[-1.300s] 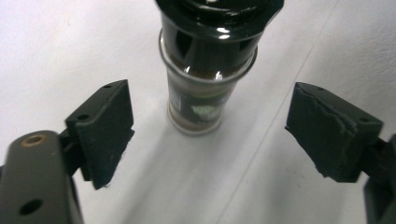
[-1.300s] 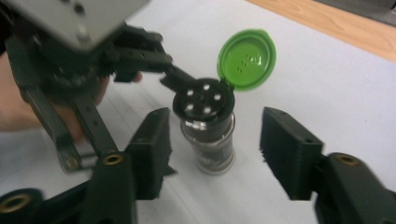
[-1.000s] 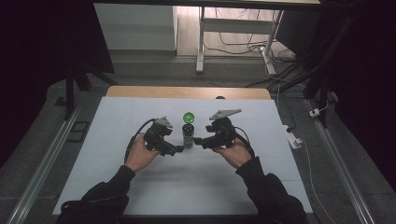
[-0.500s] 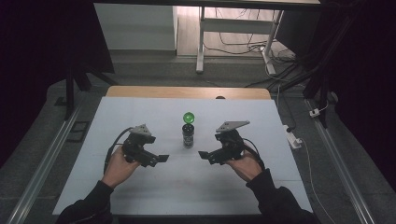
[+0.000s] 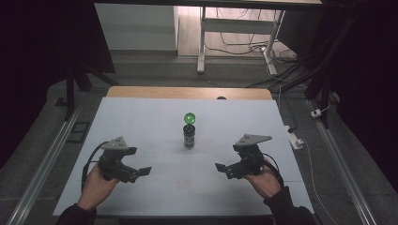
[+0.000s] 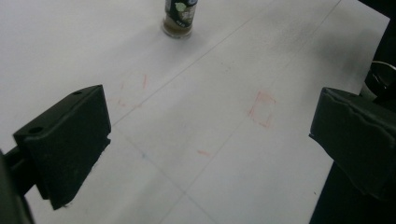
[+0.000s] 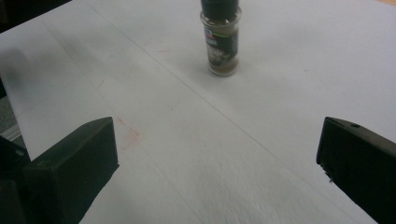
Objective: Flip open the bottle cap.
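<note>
My right tool (image 7: 219, 172) has just been opening, its jaws wide with nothing between them. Ahead, well apart, a spice jar (image 7: 222, 39) stands upright on the white table (image 7: 289, 93).

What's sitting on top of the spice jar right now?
A green ball rests on the dark cap of the upright spice jar, in the high view. The cap's top is hidden under the ball, so how the ball seats there cannot be seen.
</note>
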A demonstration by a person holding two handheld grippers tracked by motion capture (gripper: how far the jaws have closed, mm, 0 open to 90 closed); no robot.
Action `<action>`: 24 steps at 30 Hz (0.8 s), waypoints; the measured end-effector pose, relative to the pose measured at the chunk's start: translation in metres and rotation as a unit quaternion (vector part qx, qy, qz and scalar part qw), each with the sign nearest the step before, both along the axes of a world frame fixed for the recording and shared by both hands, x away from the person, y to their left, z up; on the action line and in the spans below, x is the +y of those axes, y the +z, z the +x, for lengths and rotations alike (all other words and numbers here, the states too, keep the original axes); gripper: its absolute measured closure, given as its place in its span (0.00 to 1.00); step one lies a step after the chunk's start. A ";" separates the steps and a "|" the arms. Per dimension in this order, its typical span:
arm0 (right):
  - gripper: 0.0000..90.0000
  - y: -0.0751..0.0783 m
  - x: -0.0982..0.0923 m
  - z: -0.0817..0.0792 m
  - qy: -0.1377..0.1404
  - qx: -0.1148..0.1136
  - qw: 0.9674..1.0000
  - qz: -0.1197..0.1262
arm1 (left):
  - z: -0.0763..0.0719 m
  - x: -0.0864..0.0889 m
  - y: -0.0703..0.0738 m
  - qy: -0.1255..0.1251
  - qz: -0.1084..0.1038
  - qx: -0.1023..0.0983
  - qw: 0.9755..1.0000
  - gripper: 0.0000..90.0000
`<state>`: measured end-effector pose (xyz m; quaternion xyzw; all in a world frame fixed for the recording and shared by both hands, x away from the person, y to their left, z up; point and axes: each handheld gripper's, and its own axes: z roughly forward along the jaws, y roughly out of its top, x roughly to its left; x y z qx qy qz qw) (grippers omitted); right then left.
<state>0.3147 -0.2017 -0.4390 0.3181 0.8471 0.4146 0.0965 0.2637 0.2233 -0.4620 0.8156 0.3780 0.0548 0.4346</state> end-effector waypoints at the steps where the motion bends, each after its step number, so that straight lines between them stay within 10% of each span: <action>1: 0.00 0.000 -0.004 -0.002 -0.004 -0.001 1.000 0.002 | -0.004 0.004 0.000 0.005 -0.003 -0.001 1.000 0.00; 24: 0.00 -0.015 -0.092 -0.055 -0.118 0.002 0.993 -0.003 | -0.069 0.067 -0.014 0.101 -0.021 0.000 0.995 0.00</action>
